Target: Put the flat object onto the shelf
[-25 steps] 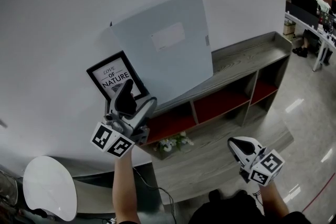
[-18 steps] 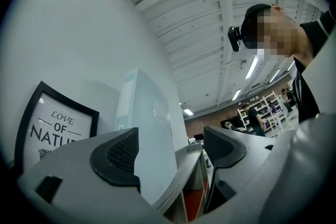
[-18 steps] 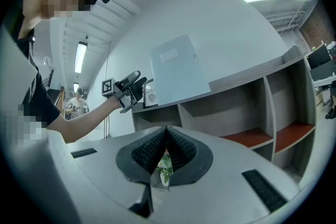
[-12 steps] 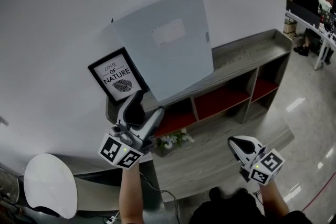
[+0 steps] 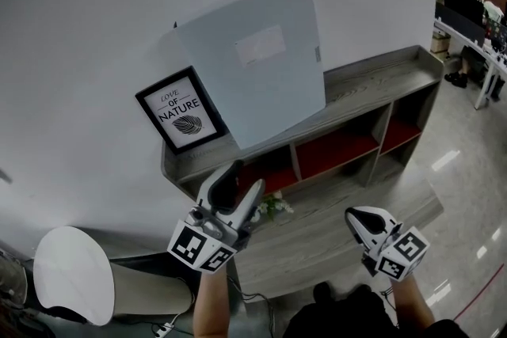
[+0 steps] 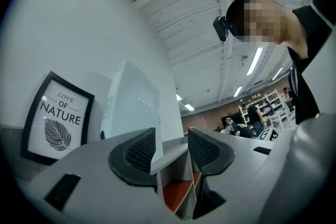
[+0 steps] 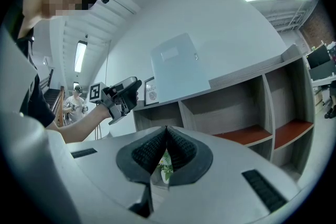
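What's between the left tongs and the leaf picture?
In the head view, only bare grey shelf top separates the leaf picture from the left tongs, whose empty jaws have just been closing.

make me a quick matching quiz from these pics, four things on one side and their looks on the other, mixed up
Things:
1 framed print
2 large panel
3 compartment floors
4 flowers

Looks:
a red
b white with green leaves
c black border, lettering inside
d pale grey, largest of the four

Pairs: 1-c, 2-d, 3-a, 4-b
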A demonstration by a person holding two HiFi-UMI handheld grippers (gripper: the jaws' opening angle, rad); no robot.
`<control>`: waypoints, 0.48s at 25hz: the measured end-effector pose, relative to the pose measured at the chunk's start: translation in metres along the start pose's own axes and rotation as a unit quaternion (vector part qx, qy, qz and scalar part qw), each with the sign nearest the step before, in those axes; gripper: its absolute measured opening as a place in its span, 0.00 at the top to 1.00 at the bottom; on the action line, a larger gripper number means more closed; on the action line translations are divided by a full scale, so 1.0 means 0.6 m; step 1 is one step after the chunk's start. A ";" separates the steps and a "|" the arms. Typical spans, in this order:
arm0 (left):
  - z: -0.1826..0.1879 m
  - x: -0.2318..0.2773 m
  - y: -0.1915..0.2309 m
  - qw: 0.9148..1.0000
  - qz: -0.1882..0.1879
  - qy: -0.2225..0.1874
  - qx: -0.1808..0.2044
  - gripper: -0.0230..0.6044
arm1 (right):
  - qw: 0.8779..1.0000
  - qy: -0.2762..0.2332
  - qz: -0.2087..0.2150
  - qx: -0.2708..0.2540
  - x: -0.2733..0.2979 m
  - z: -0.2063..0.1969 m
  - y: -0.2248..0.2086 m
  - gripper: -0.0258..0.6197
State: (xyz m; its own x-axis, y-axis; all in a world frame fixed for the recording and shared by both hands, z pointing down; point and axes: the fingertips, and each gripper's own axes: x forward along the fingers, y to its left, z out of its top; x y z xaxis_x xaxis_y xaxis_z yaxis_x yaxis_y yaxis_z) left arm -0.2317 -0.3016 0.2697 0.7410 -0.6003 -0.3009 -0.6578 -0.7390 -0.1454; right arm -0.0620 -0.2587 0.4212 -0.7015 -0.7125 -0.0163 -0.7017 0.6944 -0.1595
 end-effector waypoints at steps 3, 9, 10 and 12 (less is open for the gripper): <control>-0.020 -0.009 -0.011 1.000 0.006 0.006 -0.010 0.70 | 1.000 0.005 -0.001 0.002 0.002 -0.006 0.001 0.94; -0.063 -0.023 -0.028 0.999 0.024 0.015 -0.034 0.80 | 1.000 0.009 -0.002 -0.001 0.011 -0.009 0.005 0.94; -0.070 -0.025 -0.030 0.999 0.029 0.017 -0.035 0.81 | 1.000 0.009 -0.002 -0.001 0.011 -0.009 0.005 0.94; -0.086 -0.029 -0.037 0.998 0.035 0.023 -0.043 0.86 | 1.000 0.010 -0.001 -0.001 0.013 -0.009 0.007 0.94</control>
State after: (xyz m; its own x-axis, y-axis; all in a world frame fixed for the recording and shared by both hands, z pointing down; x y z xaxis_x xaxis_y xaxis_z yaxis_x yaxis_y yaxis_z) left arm -0.2230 -0.2905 0.3266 0.7008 -0.6633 -0.2626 -0.6955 -0.7172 -0.0446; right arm -0.0711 -0.2609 0.4260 -0.7016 -0.7125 0.0031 -0.7040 0.6926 -0.1568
